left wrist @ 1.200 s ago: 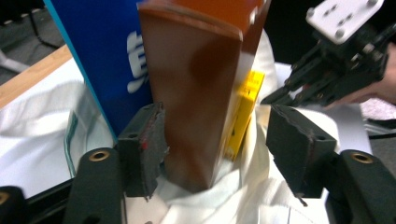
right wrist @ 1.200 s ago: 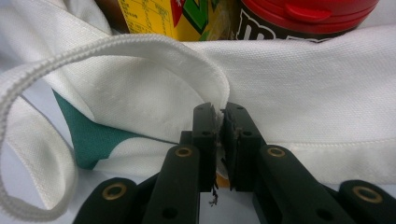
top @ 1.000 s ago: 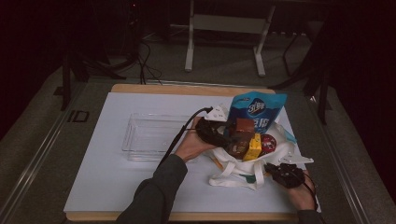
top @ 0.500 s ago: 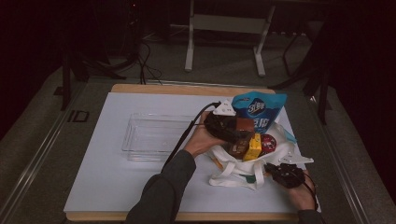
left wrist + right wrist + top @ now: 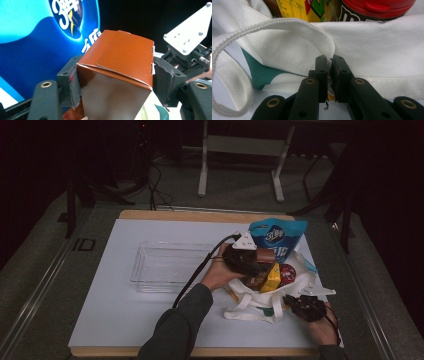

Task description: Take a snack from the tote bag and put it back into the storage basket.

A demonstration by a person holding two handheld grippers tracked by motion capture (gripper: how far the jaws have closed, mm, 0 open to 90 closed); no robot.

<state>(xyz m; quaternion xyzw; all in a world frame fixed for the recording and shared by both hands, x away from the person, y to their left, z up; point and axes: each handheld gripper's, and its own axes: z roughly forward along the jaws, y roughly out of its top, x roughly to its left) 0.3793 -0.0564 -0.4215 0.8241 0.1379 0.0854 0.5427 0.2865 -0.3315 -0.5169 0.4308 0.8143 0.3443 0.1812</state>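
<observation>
A white tote bag (image 5: 260,307) lies open at the table's right, holding a yellow box (image 5: 272,277), a red-lidded jar (image 5: 287,272) and a blue snack bag (image 5: 276,237). My left gripper (image 5: 257,256) reaches over the bag's mouth. Its jaws have just been closing, and its pads (image 5: 72,82) press both sides of a brown box (image 5: 117,65). The blue snack bag (image 5: 37,37) stands right behind the box. My right gripper (image 5: 295,301) sits at the bag's near edge. In the right gripper view that gripper (image 5: 329,62) is shut on the tote bag's (image 5: 374,45) fabric rim.
A clear plastic tray (image 5: 165,265) rests on the white mat left of the bag. The bag's handle loop (image 5: 227,75) lies loose on the mat beside my right gripper. The wooden table edge (image 5: 200,215) runs along the back.
The left gripper has shifted slightly right over the bag and its jaws have come in onto the brown box. The right gripper has stayed where it was.
</observation>
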